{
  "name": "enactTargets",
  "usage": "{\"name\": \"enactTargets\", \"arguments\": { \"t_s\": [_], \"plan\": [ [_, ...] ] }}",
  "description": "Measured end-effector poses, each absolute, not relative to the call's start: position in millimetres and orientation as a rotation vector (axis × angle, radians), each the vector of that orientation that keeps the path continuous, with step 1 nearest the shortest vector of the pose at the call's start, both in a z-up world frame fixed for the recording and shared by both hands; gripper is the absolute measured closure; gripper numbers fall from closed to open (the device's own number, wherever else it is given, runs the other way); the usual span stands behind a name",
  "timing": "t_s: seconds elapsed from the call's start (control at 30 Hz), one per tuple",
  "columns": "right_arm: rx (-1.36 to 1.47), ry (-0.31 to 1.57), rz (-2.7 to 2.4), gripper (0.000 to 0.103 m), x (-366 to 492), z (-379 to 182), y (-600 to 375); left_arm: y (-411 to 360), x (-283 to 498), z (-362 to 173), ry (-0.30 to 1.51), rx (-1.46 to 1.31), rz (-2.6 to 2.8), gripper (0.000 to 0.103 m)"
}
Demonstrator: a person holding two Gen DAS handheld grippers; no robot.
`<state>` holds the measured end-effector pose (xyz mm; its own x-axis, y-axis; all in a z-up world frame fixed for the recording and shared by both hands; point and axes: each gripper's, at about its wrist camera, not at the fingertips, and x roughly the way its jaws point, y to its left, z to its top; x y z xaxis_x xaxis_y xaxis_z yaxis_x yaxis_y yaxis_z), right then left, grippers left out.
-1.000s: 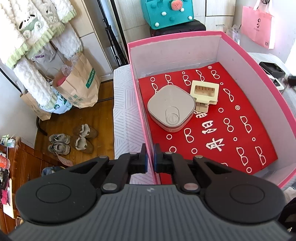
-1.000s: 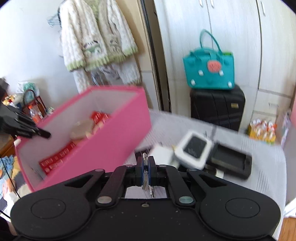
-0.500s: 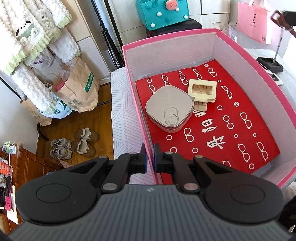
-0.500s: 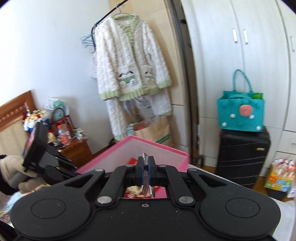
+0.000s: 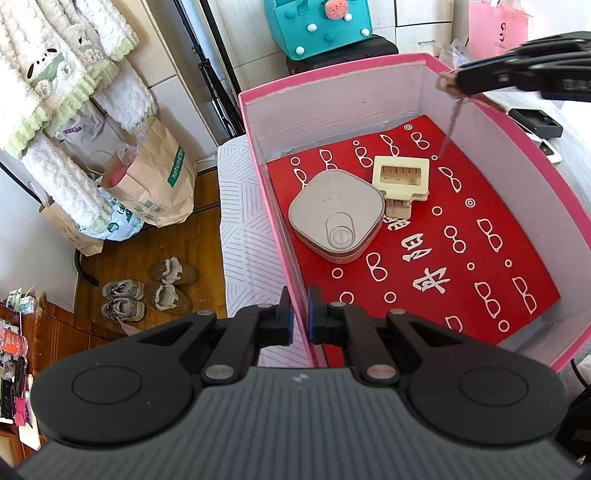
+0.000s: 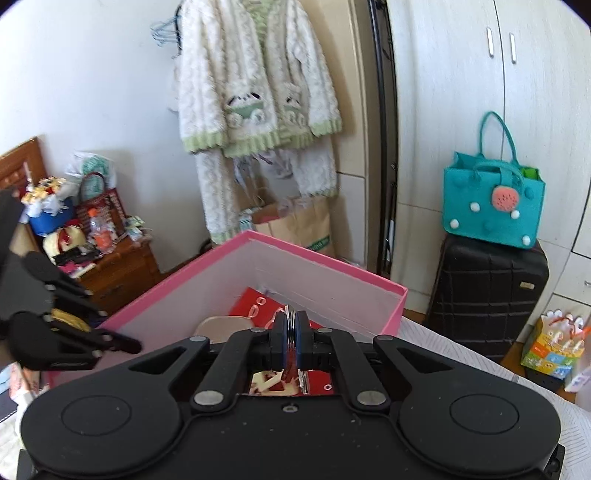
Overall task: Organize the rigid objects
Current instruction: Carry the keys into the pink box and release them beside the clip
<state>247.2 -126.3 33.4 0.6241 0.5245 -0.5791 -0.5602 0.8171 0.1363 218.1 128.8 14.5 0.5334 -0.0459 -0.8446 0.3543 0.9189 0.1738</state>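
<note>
the left gripper (image 5: 300, 317) has its blue-padded jaws pinched on the near-left wall of the pink box (image 5: 266, 173), one pad outside the wall and one inside, with only the thin cardboard between them. the right gripper (image 6: 292, 334) is clamped nearly shut on a small bunch of flat metal keys (image 6: 293, 325), whose edges stand up between its blue pads; one key blade hangs below the pads. in the left wrist view that same gripper (image 5: 452, 83) reaches in over the far-right corner of the box, and the keys (image 5: 450, 125) dangle blurred from it, above the box interior and touching nothing that can be made out.

inside the box a red liner (image 5: 461, 251) covers the floor, printed with white eyeglass outlines and a few large white characters that cannot be read with confidence. on it lie a grey rounded-square case (image 5: 334, 218) with a round emblem on the lid, its lettering too small to read, and just beside it, touching, a cream plastic holder with slots (image 5: 400, 182).

on the floor beside the box stands a brown paper bag (image 5: 155, 177) with a green label whose print is too small to read surely. a pink bag (image 5: 495, 26) at the top right carries small dark lettering, illegible.
</note>
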Motion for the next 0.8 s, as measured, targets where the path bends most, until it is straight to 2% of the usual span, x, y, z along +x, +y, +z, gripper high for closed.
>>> {"name": "enactTargets", "arguments": {
  "t_s": [0.13,0.23,0.5,0.8],
  "plan": [
    [-0.048,0.677,0.651,0.096,260,26,-120,129,219,14,0.978,0.341,-0.239,0.097],
    [0.021,0.686,0.669,0.091,265,27,-130,130,218,14,0.978,0.335,-0.239,0.097],
    [0.124,0.676,0.648,0.091,246,43,-171,130,217,14,0.968,0.335,-0.242,0.097],
    [0.194,0.757,0.535,0.084,221,35,-233,131,214,14,0.959,0.334,-0.247,0.097]
  ]
}}
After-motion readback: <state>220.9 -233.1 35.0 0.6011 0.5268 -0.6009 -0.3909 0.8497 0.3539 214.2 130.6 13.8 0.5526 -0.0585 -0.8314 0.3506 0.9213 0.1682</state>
